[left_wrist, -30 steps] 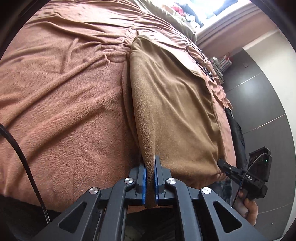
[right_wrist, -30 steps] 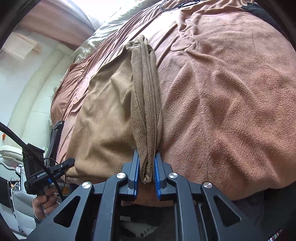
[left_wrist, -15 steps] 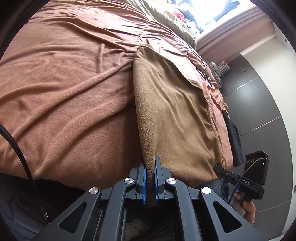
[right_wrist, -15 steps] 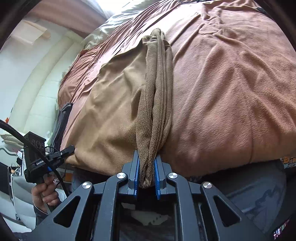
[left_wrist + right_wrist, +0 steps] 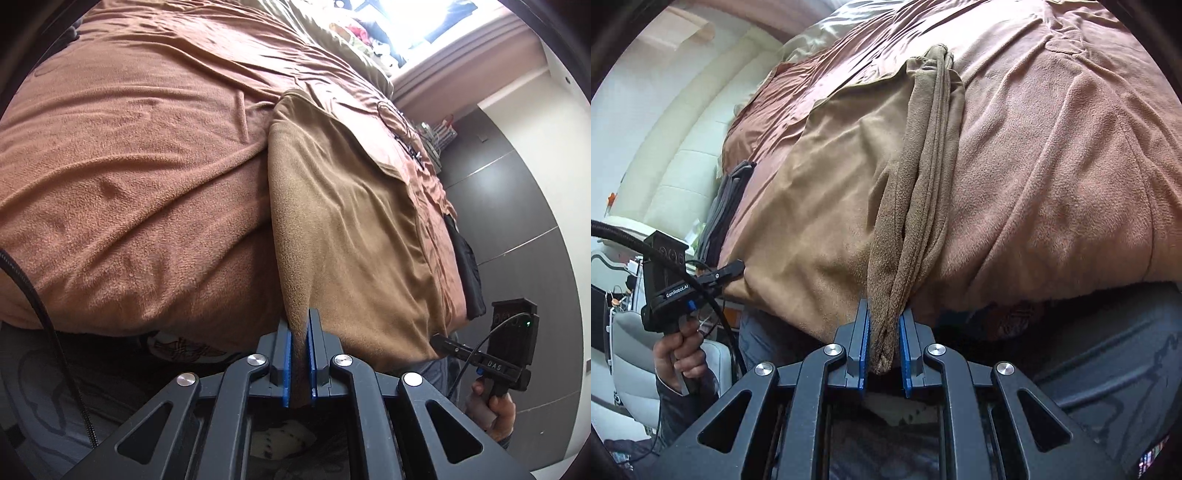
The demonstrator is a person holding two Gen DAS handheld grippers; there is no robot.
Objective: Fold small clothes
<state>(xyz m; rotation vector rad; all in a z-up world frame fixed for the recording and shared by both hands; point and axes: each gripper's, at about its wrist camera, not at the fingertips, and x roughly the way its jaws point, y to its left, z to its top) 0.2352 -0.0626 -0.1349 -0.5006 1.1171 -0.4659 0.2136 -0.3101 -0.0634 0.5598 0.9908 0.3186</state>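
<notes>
A tan fleece garment (image 5: 343, 229) lies spread on the bed and hangs past its near edge. My left gripper (image 5: 300, 354) is shut on its near left edge. In the right wrist view the same garment (image 5: 827, 192) shows, with its right edge bunched into a thick roll (image 5: 916, 206). My right gripper (image 5: 884, 350) is shut on the lower end of that roll. Each gripper shows in the other's view, the right one (image 5: 506, 354) and the left one (image 5: 676, 284), both at the near edge of the bed.
A brown fleece blanket (image 5: 129, 166) covers the bed. A dark folded garment (image 5: 726, 210) lies at the bed's side edge; it also shows in the left wrist view (image 5: 467, 269). A black cable (image 5: 399, 122) lies on the far blanket. Dark wardrobe panels (image 5: 517, 221) stand beyond.
Both grippers have pulled back towards me with the garment's near edge, which now hangs further past the edge of the bed. Both grips are unchanged.
</notes>
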